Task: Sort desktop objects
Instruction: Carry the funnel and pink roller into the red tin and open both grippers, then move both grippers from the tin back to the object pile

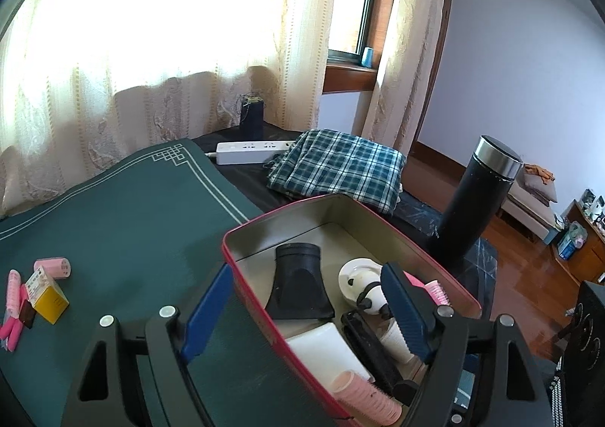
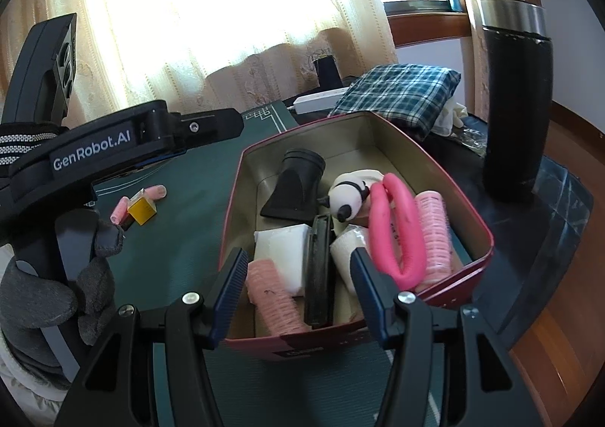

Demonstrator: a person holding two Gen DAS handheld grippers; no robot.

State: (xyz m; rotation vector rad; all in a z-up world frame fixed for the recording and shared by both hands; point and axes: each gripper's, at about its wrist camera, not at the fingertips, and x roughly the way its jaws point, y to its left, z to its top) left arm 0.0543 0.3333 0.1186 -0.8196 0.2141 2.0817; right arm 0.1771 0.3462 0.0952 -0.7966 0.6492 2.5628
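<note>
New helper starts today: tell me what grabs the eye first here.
The red tin at the center of the green mat, crammed with a pink loop, a panda toy and hair rollers. Then the tall black flask to its right.

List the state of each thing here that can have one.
Red tin: open, partly filled.
Flask: upright, capped.
Plaid cloth: folded.
Yellow box: closed, on the mat.
Left gripper: open, straddling the tin wall.
Right gripper: open, empty.
</note>
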